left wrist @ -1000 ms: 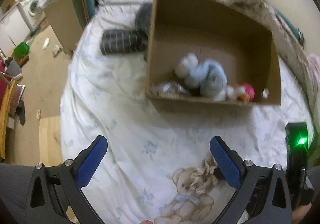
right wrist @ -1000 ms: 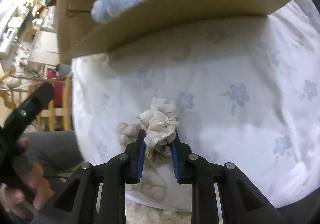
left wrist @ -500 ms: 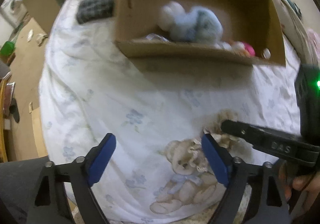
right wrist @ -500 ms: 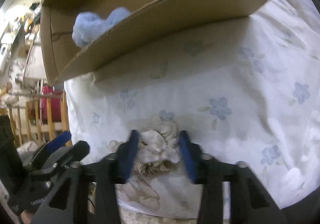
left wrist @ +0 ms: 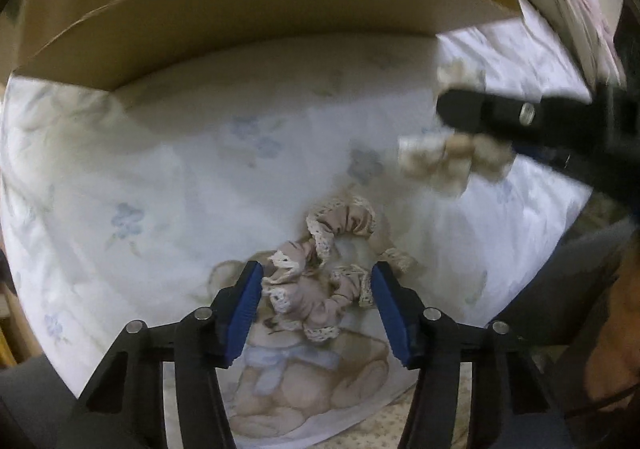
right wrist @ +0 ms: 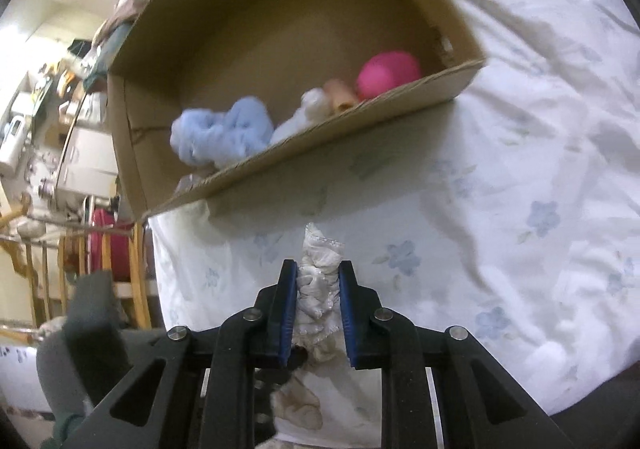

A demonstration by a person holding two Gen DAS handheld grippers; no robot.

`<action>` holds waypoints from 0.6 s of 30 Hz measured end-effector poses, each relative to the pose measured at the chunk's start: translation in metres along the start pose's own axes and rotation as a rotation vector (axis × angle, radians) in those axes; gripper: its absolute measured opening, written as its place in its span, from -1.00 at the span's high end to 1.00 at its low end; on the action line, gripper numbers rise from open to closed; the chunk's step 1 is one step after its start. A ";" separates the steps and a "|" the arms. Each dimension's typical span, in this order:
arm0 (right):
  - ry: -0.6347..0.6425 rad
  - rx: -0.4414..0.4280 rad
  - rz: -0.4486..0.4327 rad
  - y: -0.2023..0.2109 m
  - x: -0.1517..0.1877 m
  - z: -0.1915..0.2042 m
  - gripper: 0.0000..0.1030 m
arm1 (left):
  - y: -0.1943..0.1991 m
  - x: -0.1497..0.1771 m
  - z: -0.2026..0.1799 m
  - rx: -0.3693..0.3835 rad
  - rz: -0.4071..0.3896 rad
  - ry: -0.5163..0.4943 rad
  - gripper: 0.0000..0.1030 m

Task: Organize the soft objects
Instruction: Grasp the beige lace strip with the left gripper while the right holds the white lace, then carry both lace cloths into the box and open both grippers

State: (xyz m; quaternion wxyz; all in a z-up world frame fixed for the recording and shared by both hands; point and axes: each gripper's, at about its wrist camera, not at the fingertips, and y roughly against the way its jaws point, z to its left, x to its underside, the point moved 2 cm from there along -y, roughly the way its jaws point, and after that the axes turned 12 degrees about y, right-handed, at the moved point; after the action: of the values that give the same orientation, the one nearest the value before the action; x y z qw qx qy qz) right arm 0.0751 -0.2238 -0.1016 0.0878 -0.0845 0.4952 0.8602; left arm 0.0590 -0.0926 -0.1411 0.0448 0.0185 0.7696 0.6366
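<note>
A floral bedsheet (right wrist: pixel 500 169) carries an open cardboard box (right wrist: pixel 280 61) holding a blue plush toy (right wrist: pixel 224 135) and a pink ball (right wrist: pixel 388 75). Just in front of the box, the left gripper (left wrist: pixel 318 299) is closing around a beige lace-trimmed scrunchie (left wrist: pixel 320 269) lying on the sheet, pads not yet pressing. The right gripper (right wrist: pixel 318 313) is clamped on a white scrunchie (right wrist: pixel 320 281), lifted near the box.

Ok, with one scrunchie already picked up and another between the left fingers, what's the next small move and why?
Probably finish closing the left hand-held gripper on the beige scrunchie: its jaws are closing with the scrunchie between them, not yet squeezed, on the sheet. The right hand-held gripper already clamps the white scrunchie, and the box lies just ahead.
</note>
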 end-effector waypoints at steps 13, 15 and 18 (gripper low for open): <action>-0.003 -0.019 -0.046 0.021 -0.001 -0.003 0.58 | 0.020 0.008 0.010 0.052 -0.030 0.008 0.84; 0.009 -0.018 -0.047 0.023 0.000 0.000 0.57 | 0.029 0.009 0.016 0.045 -0.059 0.034 0.85; 0.017 -0.022 -0.048 0.027 0.003 0.001 0.57 | 0.047 0.007 0.027 0.035 -0.119 0.078 0.85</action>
State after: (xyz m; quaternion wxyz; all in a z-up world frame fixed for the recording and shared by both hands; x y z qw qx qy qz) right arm 0.0657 -0.2359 -0.0793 0.1033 -0.1048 0.4841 0.8626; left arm 0.0535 -0.0567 -0.1004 0.0522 -0.0516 0.7816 0.6195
